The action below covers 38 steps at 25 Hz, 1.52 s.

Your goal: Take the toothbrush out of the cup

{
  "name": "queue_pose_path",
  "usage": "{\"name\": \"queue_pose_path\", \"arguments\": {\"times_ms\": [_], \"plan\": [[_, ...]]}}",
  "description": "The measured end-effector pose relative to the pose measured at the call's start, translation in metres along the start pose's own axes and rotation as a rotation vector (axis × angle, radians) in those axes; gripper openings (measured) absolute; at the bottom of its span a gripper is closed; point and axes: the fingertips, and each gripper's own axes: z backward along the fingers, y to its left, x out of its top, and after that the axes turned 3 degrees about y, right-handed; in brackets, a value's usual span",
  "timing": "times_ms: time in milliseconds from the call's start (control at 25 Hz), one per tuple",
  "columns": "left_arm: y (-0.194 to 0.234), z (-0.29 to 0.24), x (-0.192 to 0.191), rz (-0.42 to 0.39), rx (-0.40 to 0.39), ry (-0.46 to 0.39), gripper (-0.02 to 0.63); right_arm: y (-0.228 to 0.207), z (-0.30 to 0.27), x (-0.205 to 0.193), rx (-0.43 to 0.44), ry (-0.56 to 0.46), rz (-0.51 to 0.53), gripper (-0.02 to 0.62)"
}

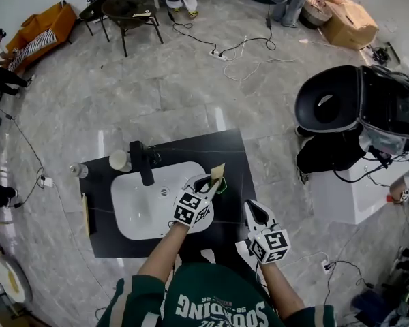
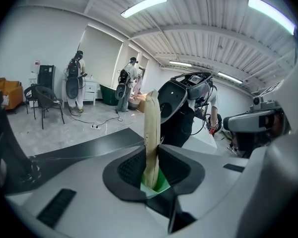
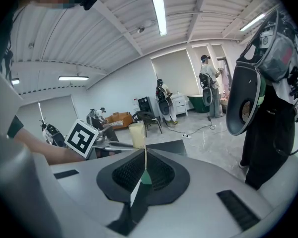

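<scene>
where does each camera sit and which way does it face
Head view: on the person's head, steeply down at the sink; both forearms, left gripper and right gripper show.
Left gripper view: on the left gripper, along its jaws, closed on the toothbrush.
Right gripper view: on the right gripper, along its shut jaws.
Shared: all three show the toothbrush.

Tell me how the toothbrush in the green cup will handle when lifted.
Likely stiff: the toothbrush stands straight in the left gripper. Probably light, being thin. The small green cup may tip or lift with it.
</scene>
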Motion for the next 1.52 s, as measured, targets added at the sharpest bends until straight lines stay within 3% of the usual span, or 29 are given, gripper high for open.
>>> {"name": "queue_pose_path", "arguments": {"times_ms": [920, 1240, 1520], "plan": [[-0.014, 0.083, 0.081, 0.042, 0.013, -0.217, 0.067, 0.043, -0.008, 0.014, 0.051, -0.026, 0.029, 0.041], [-0.006, 0.12, 0.078, 0.057, 0.043, -0.25, 0.067, 0.073, -0.014, 0.017, 0.089, -0.023, 0.055, 0.041], [0.013, 0.153, 0.049, 0.059, 0.081, -0.233, 0.066, 0.111, -0.031, 0.009, 0.143, -0.007, 0.087, 0.041]]}}
